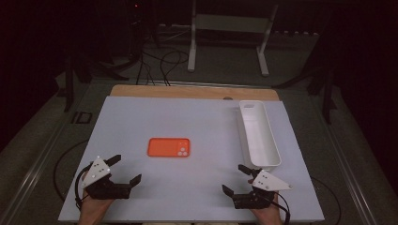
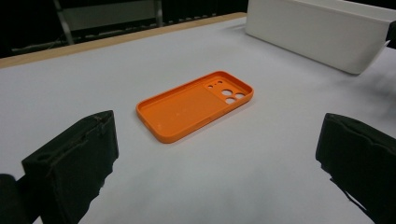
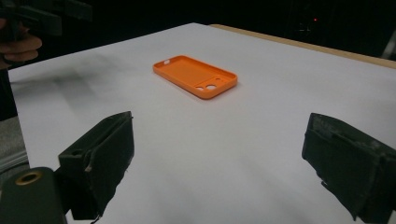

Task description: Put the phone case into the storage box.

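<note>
My left claw (image 1: 124, 169) and right claw (image 1: 234, 179) both stand wide and empty at the surface's (image 1: 141, 197) six-o'clock edge. The orange phone case (image 1: 169, 147) lies flat, inside up, near centre. A white tray (image 1: 259, 136) sits at three o'clock.

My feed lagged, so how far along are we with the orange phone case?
Nothing looks done: the orange plastic phone case lies hollow side up mid-table, apart from the long white plastic bin. Nothing is in hand; the left gripper and right gripper rest open near the front edge. Reaching and grasping remain.
</note>
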Demonstrator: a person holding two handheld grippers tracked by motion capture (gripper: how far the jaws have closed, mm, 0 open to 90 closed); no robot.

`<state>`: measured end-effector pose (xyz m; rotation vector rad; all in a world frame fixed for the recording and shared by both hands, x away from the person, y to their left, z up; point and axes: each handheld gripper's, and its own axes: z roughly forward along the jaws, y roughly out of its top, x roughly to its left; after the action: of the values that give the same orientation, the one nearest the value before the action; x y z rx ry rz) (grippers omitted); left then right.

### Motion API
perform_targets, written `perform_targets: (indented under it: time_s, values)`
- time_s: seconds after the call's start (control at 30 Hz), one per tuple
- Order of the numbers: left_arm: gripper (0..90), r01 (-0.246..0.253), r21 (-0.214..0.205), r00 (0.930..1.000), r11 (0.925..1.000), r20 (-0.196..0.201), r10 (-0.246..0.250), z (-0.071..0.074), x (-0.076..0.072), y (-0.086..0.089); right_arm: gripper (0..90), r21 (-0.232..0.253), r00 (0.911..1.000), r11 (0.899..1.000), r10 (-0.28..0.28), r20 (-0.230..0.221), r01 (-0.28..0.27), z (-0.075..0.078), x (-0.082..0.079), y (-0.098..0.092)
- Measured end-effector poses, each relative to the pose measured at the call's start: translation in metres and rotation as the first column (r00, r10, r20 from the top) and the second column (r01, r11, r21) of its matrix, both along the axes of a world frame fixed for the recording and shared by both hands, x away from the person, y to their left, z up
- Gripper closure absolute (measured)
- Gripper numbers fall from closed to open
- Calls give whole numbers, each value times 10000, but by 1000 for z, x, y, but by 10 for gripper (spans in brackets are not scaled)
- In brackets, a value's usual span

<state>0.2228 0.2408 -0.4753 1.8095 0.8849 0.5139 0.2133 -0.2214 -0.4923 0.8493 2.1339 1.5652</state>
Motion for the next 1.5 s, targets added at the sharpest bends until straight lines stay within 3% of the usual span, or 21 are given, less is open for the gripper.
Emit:
perform_targets:
  time_s: [0.47, 0.63, 1.33, 1.5]
  values:
    - [1, -58, -207, 9998, 9998, -177, 54, 4, 4, 0, 93, 182, 9999, 9998, -129, 80, 128, 2, -1, 0]
    - [1, 32, -308, 10000, 9995, -4, -33, 10, 7, -1, 93, 360, 9998, 9992, -175, 101, 171, 2, 0, -5]
    - [1, 282, 166, 9996, 9995, 15, -282, 27, 32, -15, 93, 335, 9996, 9990, -288, 20, 288, 3, 0, -7]
    - [1, 220, 121, 9998, 9997, 23, -220, 28, 39, -18, 93, 320, 9997, 9992, -251, 12, 250, 2, 0, -6]
